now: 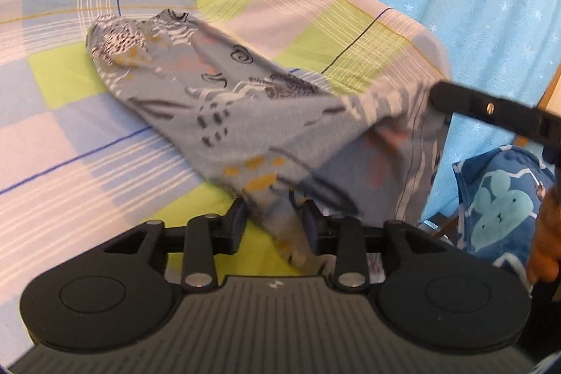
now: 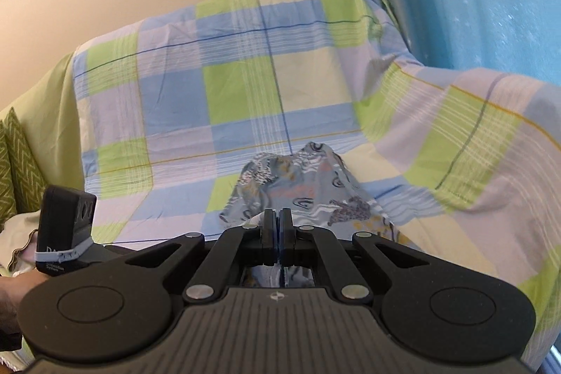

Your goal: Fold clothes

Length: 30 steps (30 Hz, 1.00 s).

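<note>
1. Between the jaws of the left gripper (image 1: 274,216) runs a bunched edge of the patterned garment (image 1: 224,100). The jaws stand apart with cloth passing through the gap, so the hold looks loose; I judge that a pull from here could let the edge slide out.
2. Ahead of those jaws, the garment stretches out over the checked sheet (image 1: 70,128), its far end resting on it. If that end drags, it may rumple the sheet and skew the fold.
3. To the right of the left jaws, the right gripper (image 1: 434,92) pinches another part of the garment and holds it raised. Uneven lifting between the two could twist the cloth.
4. Seen from the right wrist, the right gripper (image 2: 277,216) has its jaws pressed together on a thin edge of the garment (image 2: 308,191). So little cloth is caught that a tug might free it.
5. Left of those jaws, the left gripper's body (image 2: 66,226) sits near; a crossing move risks a bump.
</note>
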Each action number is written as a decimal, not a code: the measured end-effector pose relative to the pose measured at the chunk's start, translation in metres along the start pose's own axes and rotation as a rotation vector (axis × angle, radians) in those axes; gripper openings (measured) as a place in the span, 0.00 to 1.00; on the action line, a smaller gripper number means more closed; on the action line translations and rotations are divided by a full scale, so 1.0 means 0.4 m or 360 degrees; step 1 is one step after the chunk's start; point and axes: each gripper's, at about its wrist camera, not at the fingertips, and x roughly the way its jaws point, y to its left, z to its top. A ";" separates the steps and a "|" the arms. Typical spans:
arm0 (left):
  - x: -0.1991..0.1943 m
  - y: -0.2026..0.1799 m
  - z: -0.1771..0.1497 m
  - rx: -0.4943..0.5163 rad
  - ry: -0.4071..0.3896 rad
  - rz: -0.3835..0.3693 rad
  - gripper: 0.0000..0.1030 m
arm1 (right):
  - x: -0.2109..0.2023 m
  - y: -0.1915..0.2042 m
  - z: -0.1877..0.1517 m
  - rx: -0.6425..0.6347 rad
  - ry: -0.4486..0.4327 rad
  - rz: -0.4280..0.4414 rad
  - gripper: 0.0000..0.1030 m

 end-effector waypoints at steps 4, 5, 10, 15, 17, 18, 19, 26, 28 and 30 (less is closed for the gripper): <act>0.015 -0.021 0.019 0.0055 -0.0006 0.0056 0.33 | -0.003 -0.027 0.006 0.0039 -0.0029 0.0001 0.00; 0.008 -0.019 0.021 0.0043 -0.0018 0.0049 0.33 | -0.005 -0.030 0.008 0.0040 -0.0041 0.0002 0.00; -0.029 0.035 0.018 -0.0034 -0.0065 0.0112 0.35 | -0.012 -0.045 0.003 0.0090 -0.0061 0.0015 0.00; -0.017 0.032 0.017 0.0063 0.0004 0.0097 0.04 | 0.002 -0.018 -0.011 0.0033 -0.0002 0.0103 0.01; -0.036 0.020 0.023 0.0101 0.0021 0.0112 0.04 | 0.013 0.007 -0.021 -0.0071 0.0051 0.0125 0.02; -0.053 0.019 0.028 0.0102 0.0020 0.0118 0.04 | 0.018 0.021 -0.027 -0.0130 0.0077 0.0127 0.02; -0.071 0.019 0.033 0.0092 0.0017 0.0120 0.04 | 0.022 0.035 -0.034 -0.0185 0.0100 0.0126 0.05; -0.111 0.029 0.047 0.0035 0.0054 0.0154 0.04 | 0.009 0.110 -0.105 -0.0524 0.0275 0.0162 0.13; -0.113 0.037 0.046 -0.0024 0.0058 0.0148 0.04 | -0.007 0.131 -0.133 -0.0642 0.0316 0.0134 0.13; -0.117 0.041 0.045 -0.0079 0.0058 0.0134 0.04 | -0.021 0.166 -0.173 -0.0818 0.0360 0.0131 0.13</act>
